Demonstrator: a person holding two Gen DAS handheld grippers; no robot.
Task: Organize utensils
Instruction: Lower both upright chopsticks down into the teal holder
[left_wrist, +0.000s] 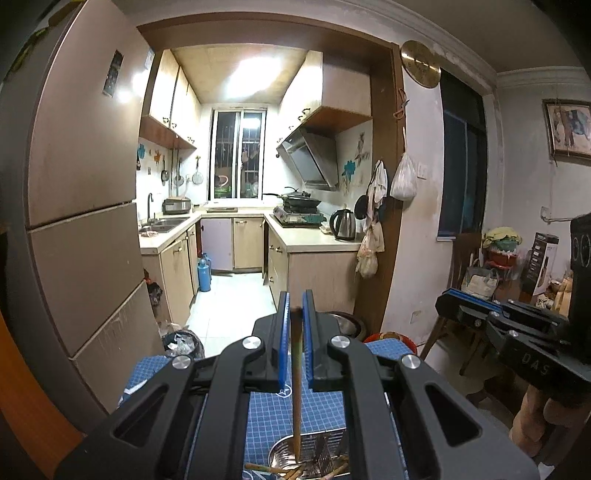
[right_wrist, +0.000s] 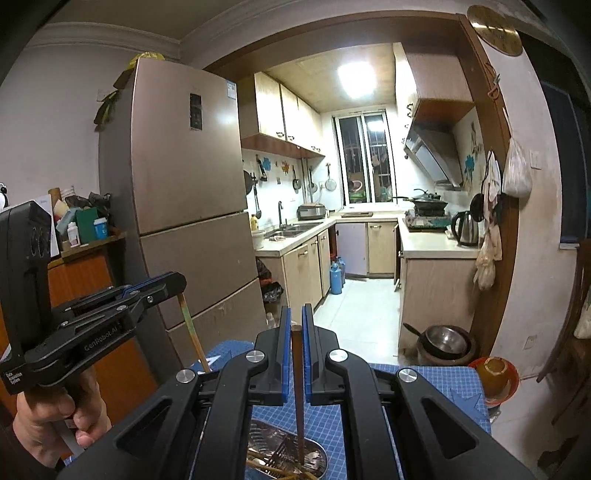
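My left gripper (left_wrist: 295, 300) is shut on a light wooden chopstick (left_wrist: 296, 387) that hangs upright. Its lower end dips into a steel utensil holder (left_wrist: 276, 449) on a blue gridded mat (left_wrist: 328, 406); several more chopsticks lie in the holder. My right gripper (right_wrist: 296, 314) is shut on a darker brown chopstick (right_wrist: 297, 391), also upright, its tip inside the same steel holder (right_wrist: 322, 451). Each gripper shows in the other's view: the right gripper (left_wrist: 461, 306) at the right edge, and the left gripper (right_wrist: 173, 284) with its chopstick (right_wrist: 190, 332) on the left.
A person's hand (right_wrist: 55, 424) grips the left handle. Beside the mat (right_wrist: 436, 384) stands a red-rimmed bowl (right_wrist: 495, 376), with a metal pot (right_wrist: 445, 341) on the floor beyond. A tall fridge (right_wrist: 184, 206) stands left of the kitchen doorway, and chairs and clutter fill the right side.
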